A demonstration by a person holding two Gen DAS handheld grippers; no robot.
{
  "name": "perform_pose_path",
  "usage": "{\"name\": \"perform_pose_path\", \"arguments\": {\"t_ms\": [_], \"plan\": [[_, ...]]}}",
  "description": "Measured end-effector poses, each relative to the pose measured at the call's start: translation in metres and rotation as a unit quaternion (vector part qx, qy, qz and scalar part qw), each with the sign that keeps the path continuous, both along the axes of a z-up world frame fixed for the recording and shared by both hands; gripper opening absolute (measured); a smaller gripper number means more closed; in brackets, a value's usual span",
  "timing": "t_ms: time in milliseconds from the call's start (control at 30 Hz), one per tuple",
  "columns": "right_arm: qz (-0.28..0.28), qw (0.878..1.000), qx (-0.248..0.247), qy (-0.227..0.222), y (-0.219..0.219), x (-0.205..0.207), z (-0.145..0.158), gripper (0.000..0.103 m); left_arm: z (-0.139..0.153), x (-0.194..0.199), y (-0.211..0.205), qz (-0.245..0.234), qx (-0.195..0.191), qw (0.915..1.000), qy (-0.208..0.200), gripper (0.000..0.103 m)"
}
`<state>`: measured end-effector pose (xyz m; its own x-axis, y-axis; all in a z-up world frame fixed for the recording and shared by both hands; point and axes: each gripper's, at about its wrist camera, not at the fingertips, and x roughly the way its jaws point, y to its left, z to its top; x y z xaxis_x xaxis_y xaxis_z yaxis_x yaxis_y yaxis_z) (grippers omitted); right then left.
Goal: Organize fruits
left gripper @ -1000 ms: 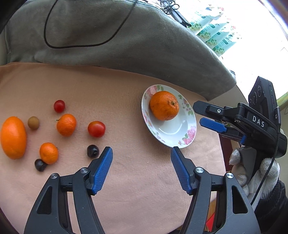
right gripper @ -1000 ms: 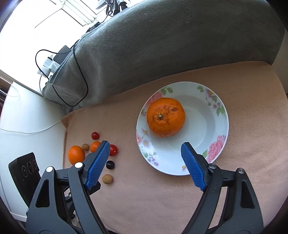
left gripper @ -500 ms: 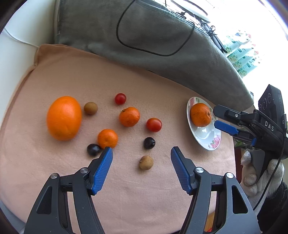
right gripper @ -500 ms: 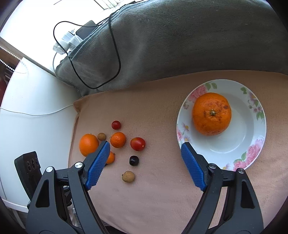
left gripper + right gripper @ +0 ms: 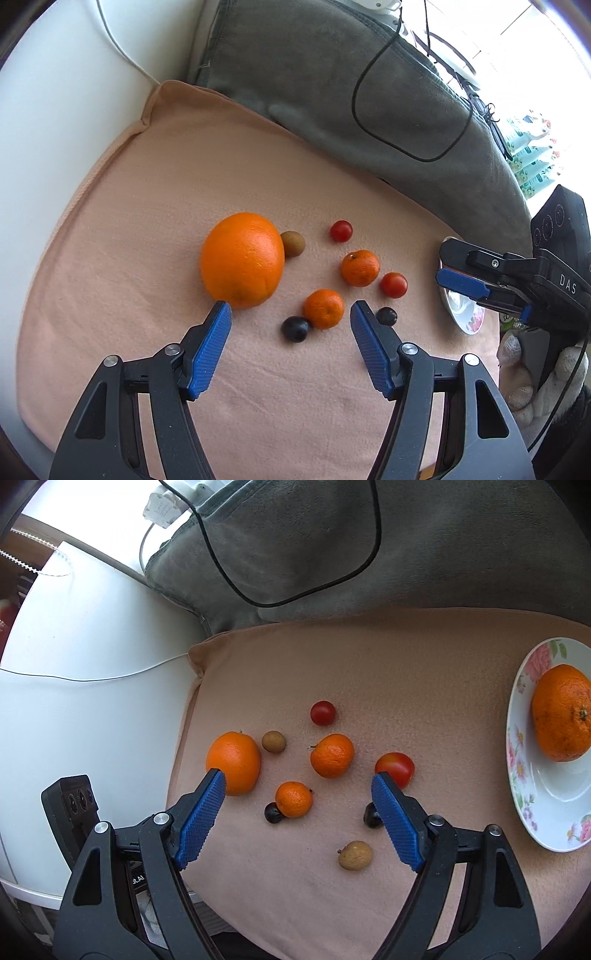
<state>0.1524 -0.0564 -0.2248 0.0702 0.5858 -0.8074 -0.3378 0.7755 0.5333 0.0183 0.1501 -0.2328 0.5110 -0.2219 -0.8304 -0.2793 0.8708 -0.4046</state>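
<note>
Loose fruit lies on a peach cloth (image 5: 129,229): a big orange (image 5: 242,260), two mandarins (image 5: 360,267) (image 5: 324,308), two red tomatoes (image 5: 340,230) (image 5: 394,285), dark grapes (image 5: 295,328) and a brown longan (image 5: 291,243). My left gripper (image 5: 290,308) hangs open over the small mandarin, holding nothing. My right gripper (image 5: 297,777) is open and empty above the same cluster, over the small mandarin (image 5: 293,799). At the right stands a flowered plate (image 5: 517,738) with one large mandarin (image 5: 561,712). In the left wrist view the right gripper (image 5: 461,273) hides most of the plate.
A grey blanket (image 5: 332,546) with a black cable (image 5: 229,579) lies along the back of the cloth. A white surface (image 5: 92,686) borders the cloth on the left. A second longan (image 5: 355,854) lies near the front. A gloved hand (image 5: 524,369) holds the right gripper.
Both grippers have swung left, away from the plate and over the loose fruit, and come a little lower. The plate has slid to the right edge of both views. The jaws have kept their width.
</note>
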Motion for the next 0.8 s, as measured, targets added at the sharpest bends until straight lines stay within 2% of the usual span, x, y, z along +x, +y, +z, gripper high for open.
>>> {"name": "perform_pose_path", "arguments": {"t_ms": [500, 800], "plan": [[0.04, 0.997, 0.019, 0.06, 0.082, -0.002, -0.052, 0.084, -0.026, 0.005, 0.033, -0.01, -0.024, 0.9996, -0.006, 0.067], [0.048, 0.995, 0.021, 0.082, 0.109, 0.001, -0.067, 0.084, -0.036, 0.007, 0.044, -0.017, -0.05, 0.9986, -0.01, 0.067]]}}
